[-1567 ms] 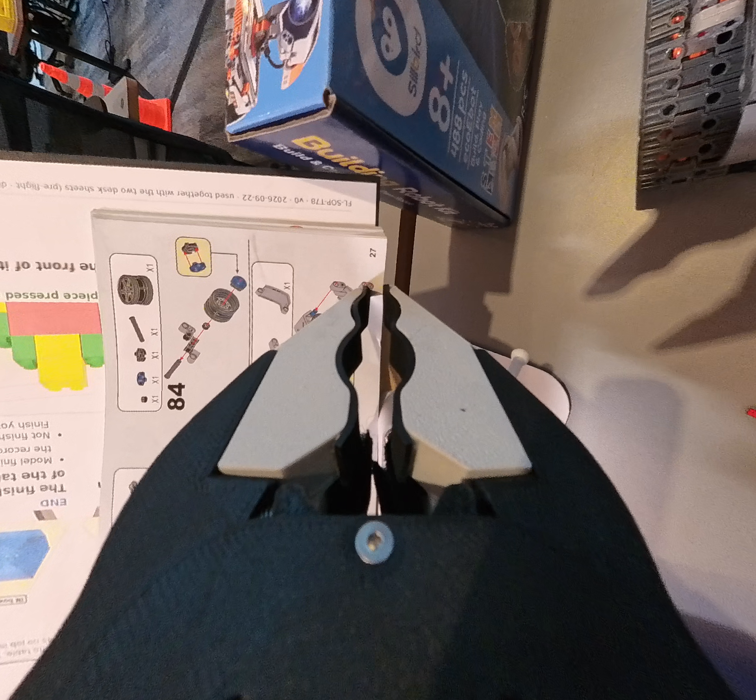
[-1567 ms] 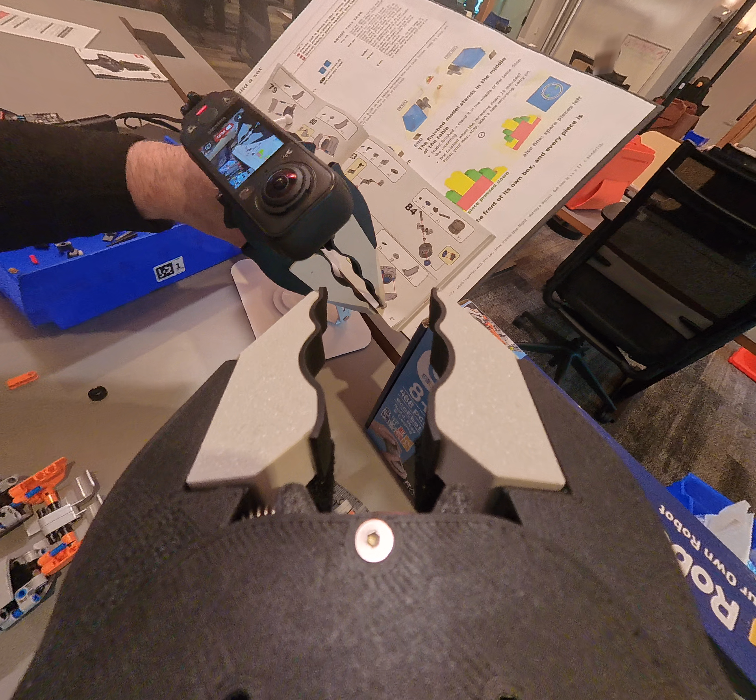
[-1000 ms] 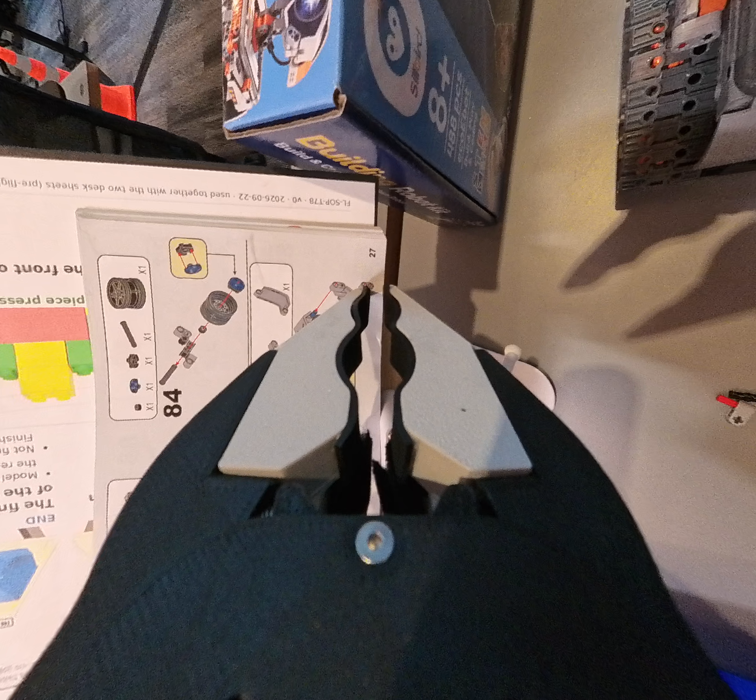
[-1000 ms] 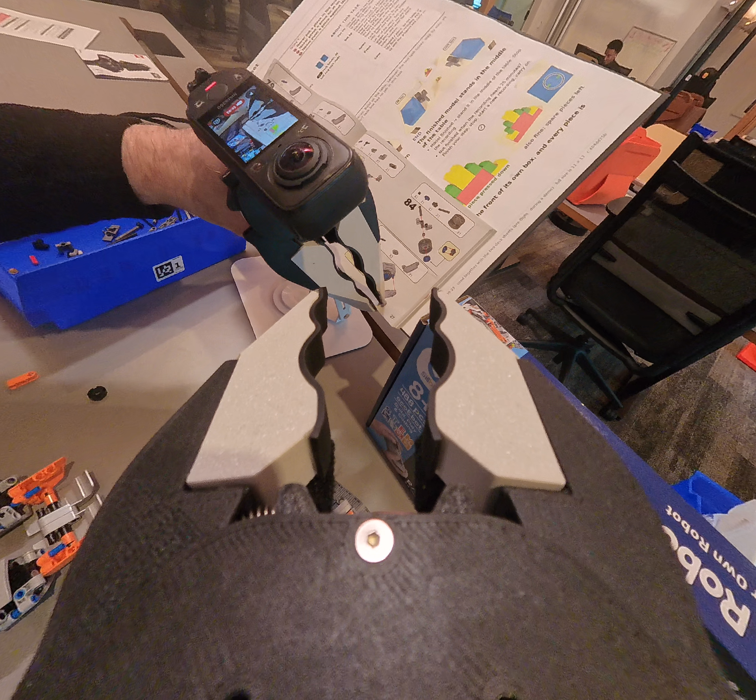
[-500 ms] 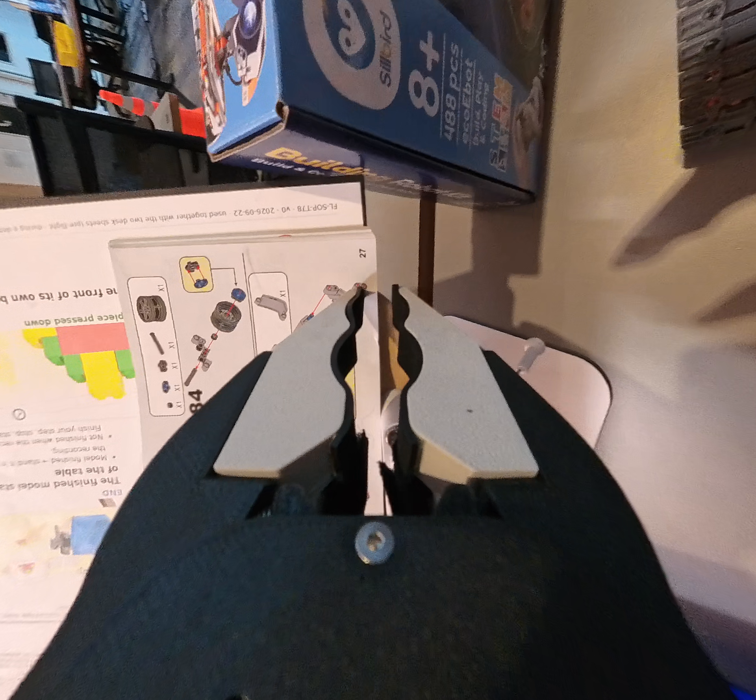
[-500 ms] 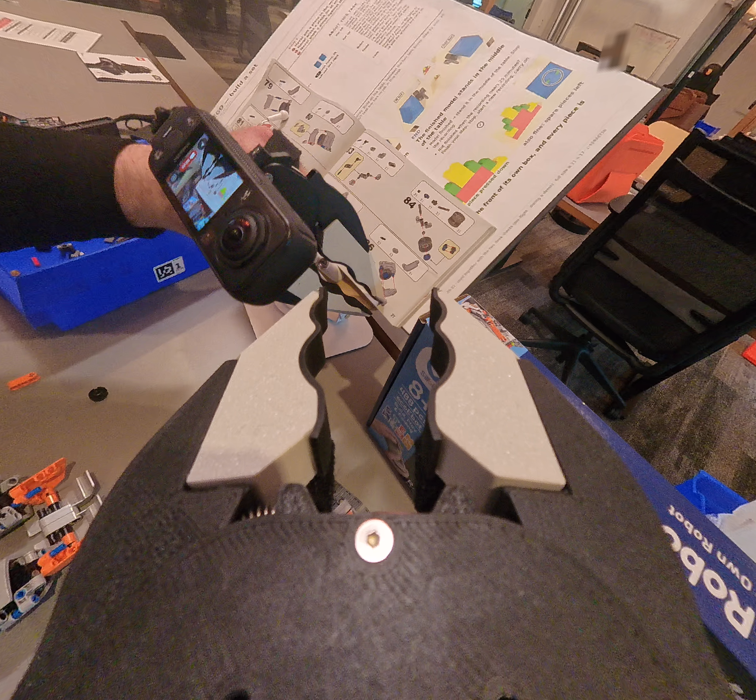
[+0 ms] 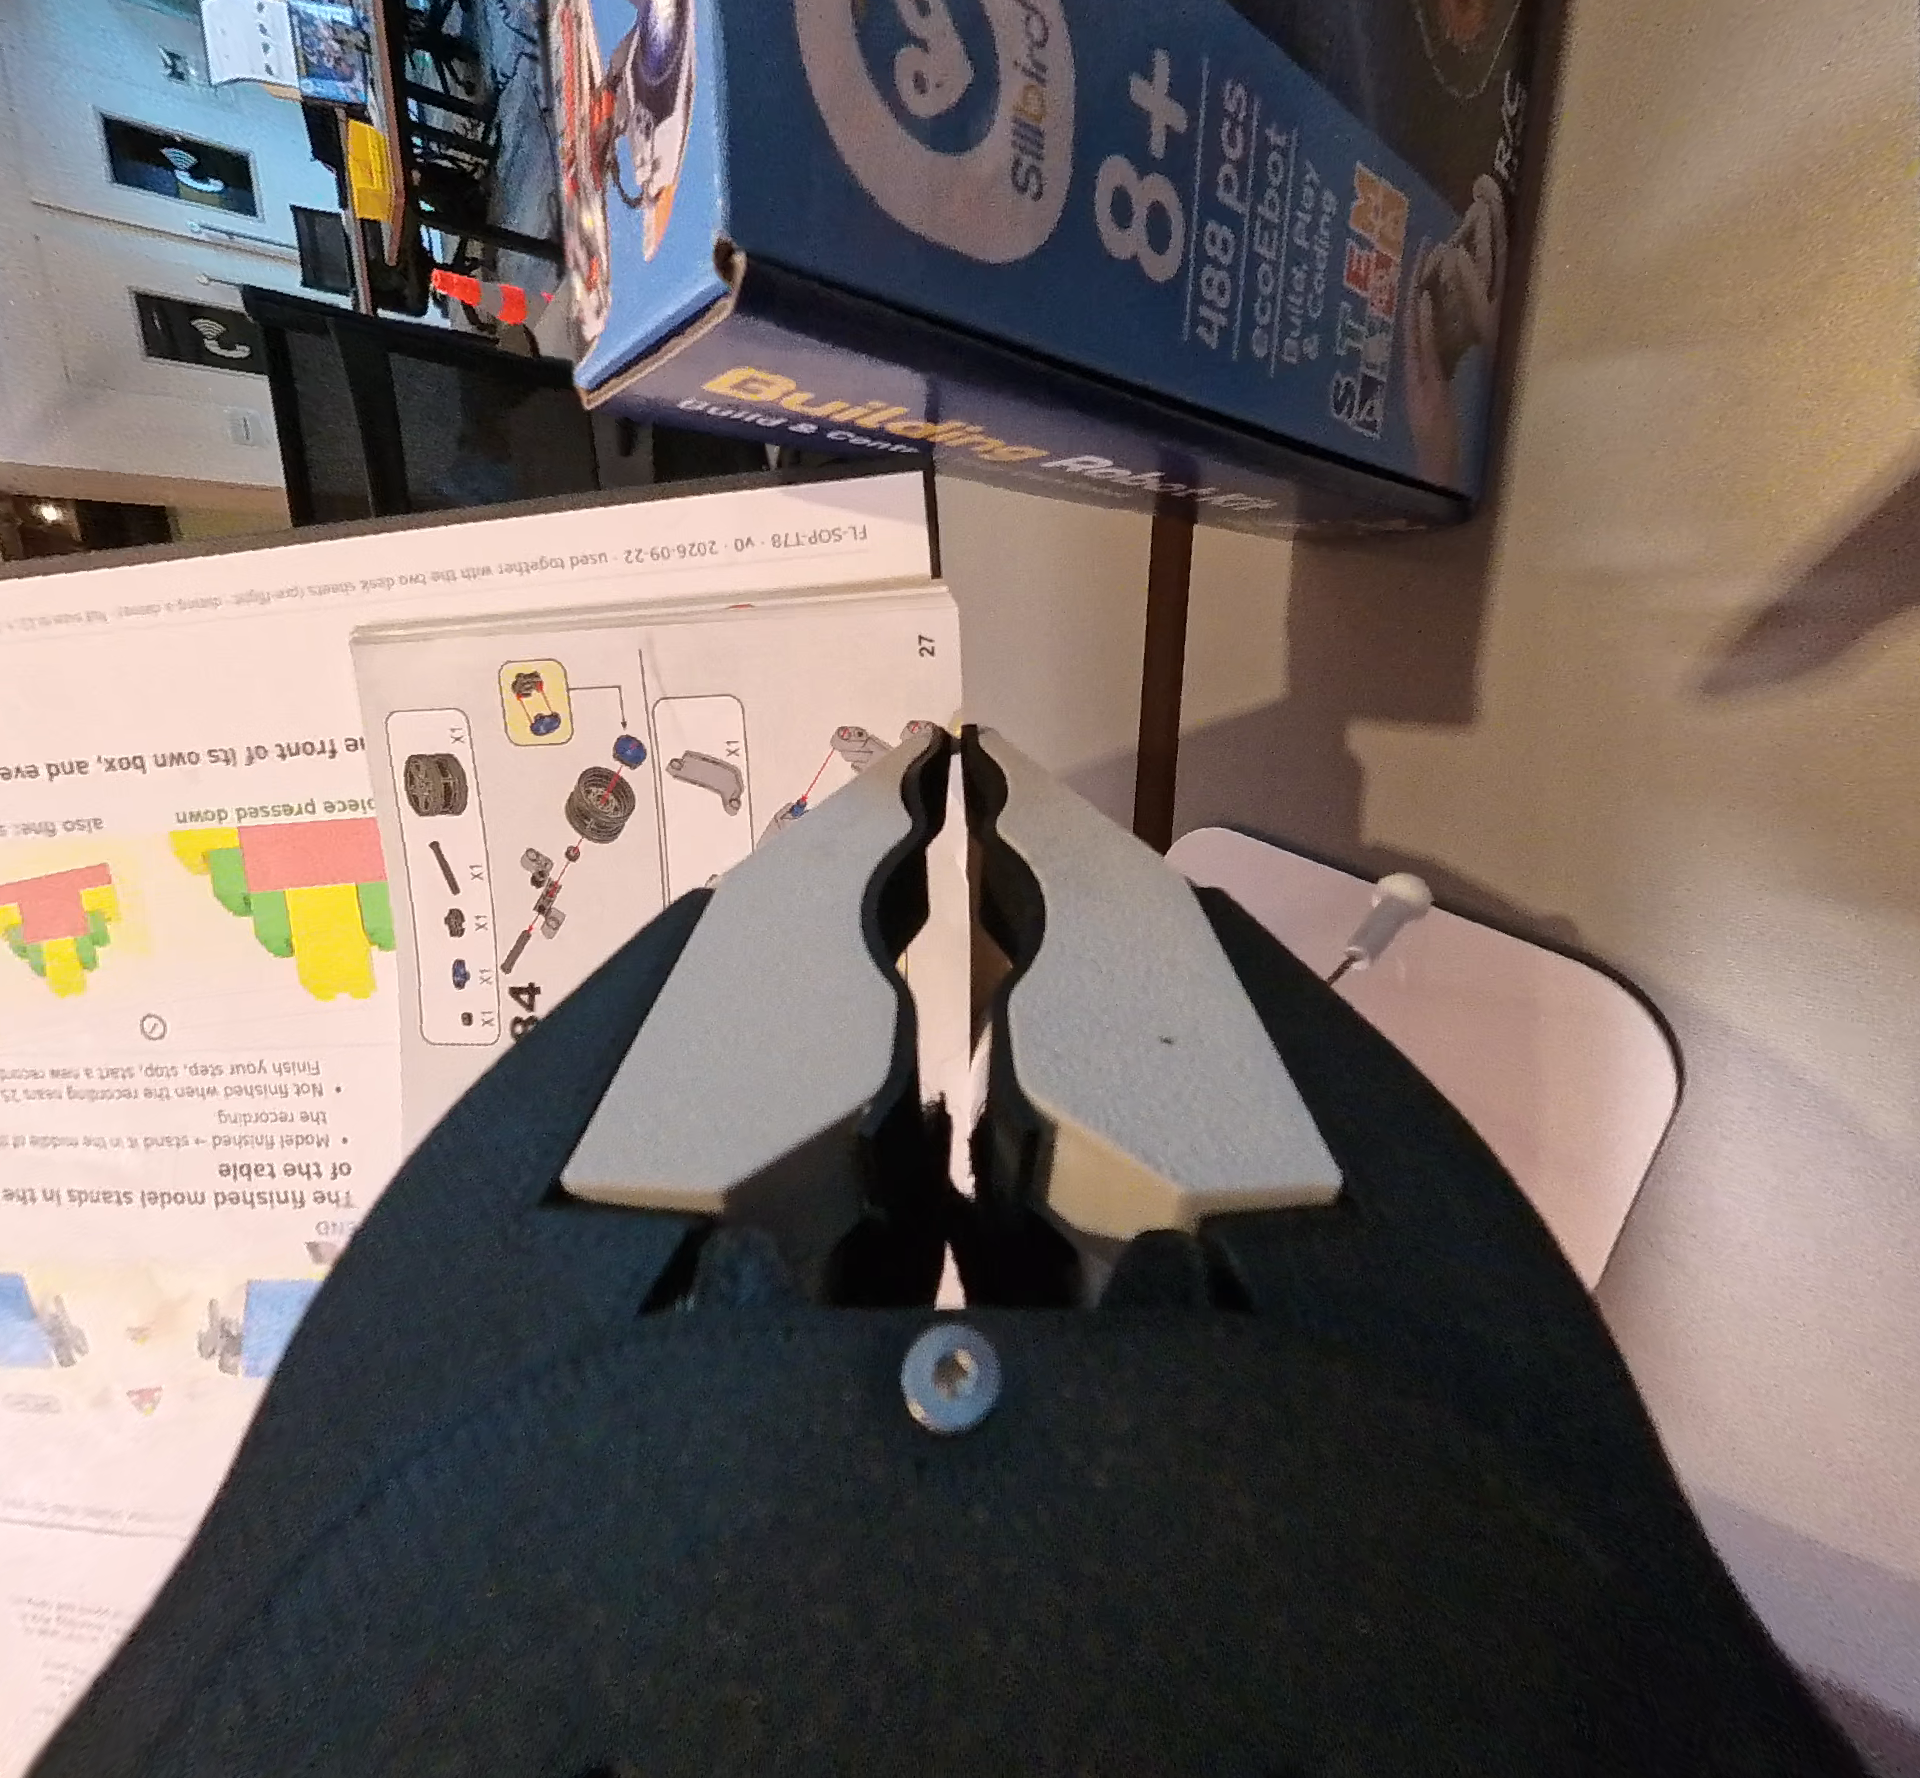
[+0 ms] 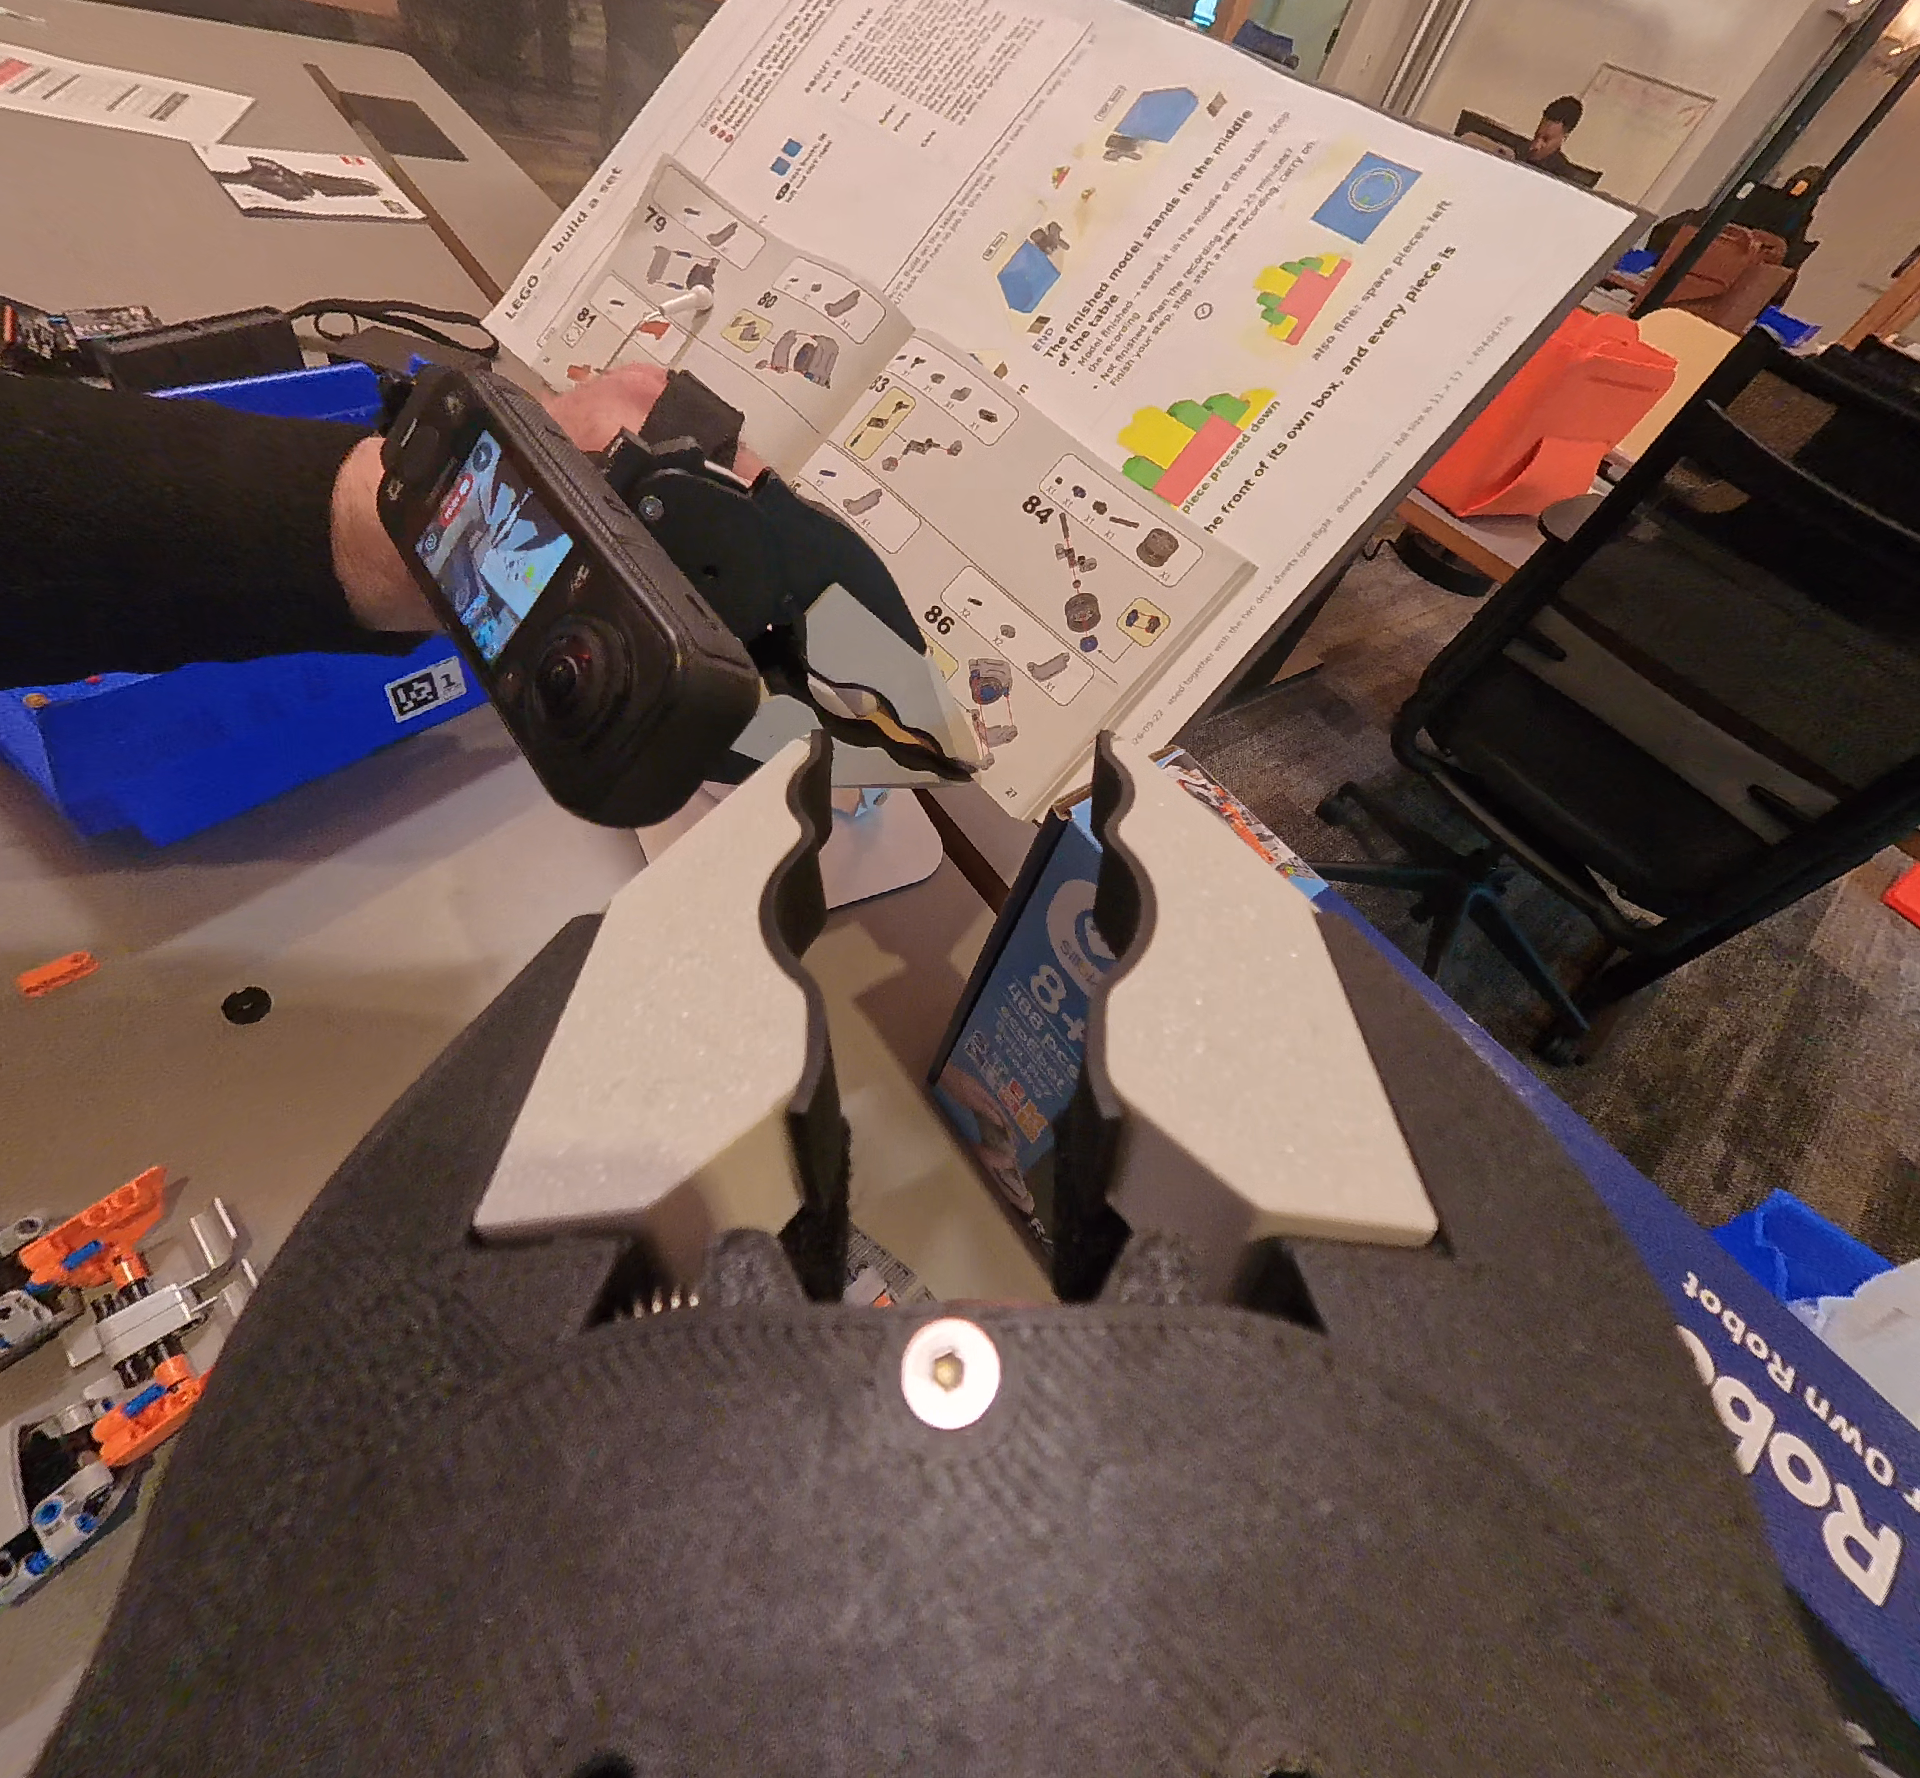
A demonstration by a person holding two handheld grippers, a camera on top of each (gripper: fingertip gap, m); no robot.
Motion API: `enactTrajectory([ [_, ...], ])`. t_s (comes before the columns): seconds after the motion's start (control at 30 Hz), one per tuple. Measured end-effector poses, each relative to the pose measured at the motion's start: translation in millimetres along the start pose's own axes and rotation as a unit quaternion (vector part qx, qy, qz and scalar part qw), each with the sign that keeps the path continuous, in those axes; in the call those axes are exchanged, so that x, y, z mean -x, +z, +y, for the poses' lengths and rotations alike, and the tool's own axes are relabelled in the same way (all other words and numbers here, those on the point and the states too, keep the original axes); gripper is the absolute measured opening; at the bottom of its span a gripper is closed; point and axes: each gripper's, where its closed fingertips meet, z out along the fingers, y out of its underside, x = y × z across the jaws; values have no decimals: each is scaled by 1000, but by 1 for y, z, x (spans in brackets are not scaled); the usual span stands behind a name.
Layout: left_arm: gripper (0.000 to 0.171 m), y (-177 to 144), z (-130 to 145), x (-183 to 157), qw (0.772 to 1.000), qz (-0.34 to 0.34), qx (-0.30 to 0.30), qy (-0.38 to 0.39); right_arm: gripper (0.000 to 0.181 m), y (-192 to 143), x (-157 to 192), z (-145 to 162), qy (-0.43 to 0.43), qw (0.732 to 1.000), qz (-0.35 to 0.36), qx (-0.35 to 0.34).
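Note:
My left gripper point(image 7: 954, 736) is shut on the lower corner of a page point(image 7: 951, 949) of the open instruction booklet point(image 7: 644, 793). The thin sheet runs between the jaws. The booklet leans on a slanted board with a large printed sheet point(image 8: 1143, 170). In the right wrist view the left gripper point(image 8: 951, 762), with its black camera point(image 8: 561, 606), pinches that page corner at the booklet's point(image 8: 997, 523) bottom edge. My right gripper point(image 8: 961, 741) is open and empty. It hovers just in front of the left gripper's tips, above the table and a blue toy box point(image 8: 1023, 1022).
The blue box point(image 7: 1091, 170) stands on edge beside the board's white stand base point(image 7: 1455, 1022). A blue parts tray point(image 8: 208, 731) lies at the left. A partly built orange and grey model point(image 8: 94, 1313) and small loose pieces point(image 8: 57, 972) lie at front left. A black chair point(image 8: 1662, 741) stands off the table at the right. One gripper's finger ends stand about 15 centimetres off the other's.
The left gripper has rolled onto its side and dropped a little. Its jaws eased apart briefly and are shut again on the page corner. The right gripper has not moved.

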Motion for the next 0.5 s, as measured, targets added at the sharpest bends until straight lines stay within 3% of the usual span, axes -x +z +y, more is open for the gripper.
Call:
enactTrajectory([
  [0.5, 0, 0, -2, 0, 991, 65, -43, -108, 48, -1, -2, 1, 2, 1000, 0, 0],
])
